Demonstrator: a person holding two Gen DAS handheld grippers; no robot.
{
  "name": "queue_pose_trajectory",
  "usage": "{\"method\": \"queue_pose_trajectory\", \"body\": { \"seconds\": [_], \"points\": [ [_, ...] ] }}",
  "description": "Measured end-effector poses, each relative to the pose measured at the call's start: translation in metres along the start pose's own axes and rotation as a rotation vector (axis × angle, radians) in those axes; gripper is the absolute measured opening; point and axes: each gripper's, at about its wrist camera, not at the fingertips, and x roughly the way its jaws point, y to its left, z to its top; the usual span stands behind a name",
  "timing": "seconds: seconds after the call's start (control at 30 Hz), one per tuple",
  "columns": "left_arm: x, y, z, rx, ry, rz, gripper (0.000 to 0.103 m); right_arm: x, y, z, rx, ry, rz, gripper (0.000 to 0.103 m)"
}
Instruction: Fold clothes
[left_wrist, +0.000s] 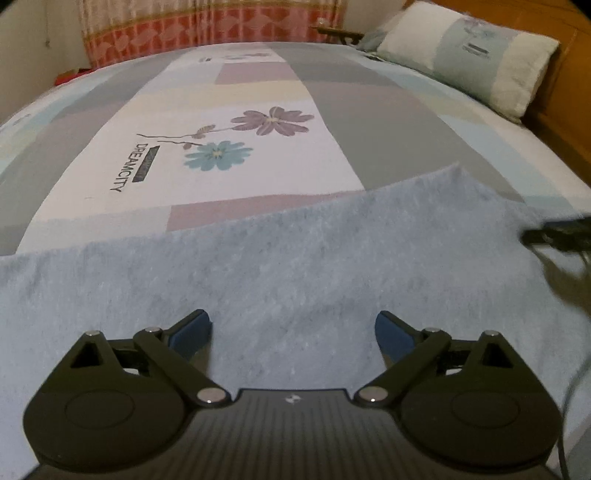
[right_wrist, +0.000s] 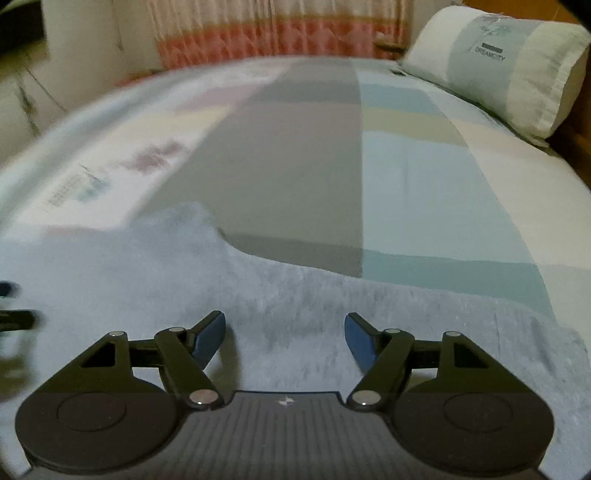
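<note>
- Broadly, the bed (left_wrist: 258, 88) carries a pale blue garment (left_wrist: 280, 266) spread along its near edge, well short of the pillow (left_wrist: 469, 55); no fold line or stacked layer shows, though only part of it is in view.
- Left gripper (left_wrist: 293, 332) hovers low over the garment; jaws spread, holding nothing.
- Right gripper (right_wrist: 284, 336) likewise; jaws spread; its view is blurred.
- So 1 flat garment fits either laying-out or a completed fold.

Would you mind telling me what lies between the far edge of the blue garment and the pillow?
Only bare patterned bedsheet lies between the blue garment and the pillow, shown best in the right wrist view.
</note>
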Motion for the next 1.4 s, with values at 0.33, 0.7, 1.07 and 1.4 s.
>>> {"method": "queue_pose_trajectory", "body": {
  "seconds": [0.33,0.7,1.07,1.4],
  "points": [
    [-0.018,0.035,-0.010,-0.004,0.015,0.098,0.097,-0.041,0.007,-0.008,0.101,-0.002,-0.009,0.091],
    [-0.047,0.020,-0.019,-0.018,-0.014,0.021,0.097,-0.137,-0.023,-0.119,0.193,-0.050,-0.206,0.096],
    [-0.062,-0.077,-0.023,0.192,-0.075,-0.080,0.097,-0.161,-0.006,-0.106,0.228,-0.148,-0.071,0.098],
    [-0.059,-0.076,-0.055,0.131,0.066,-0.134,0.097,-0.096,0.049,-0.107,0.073,-0.021,-0.039,0.103]
  ]
}}
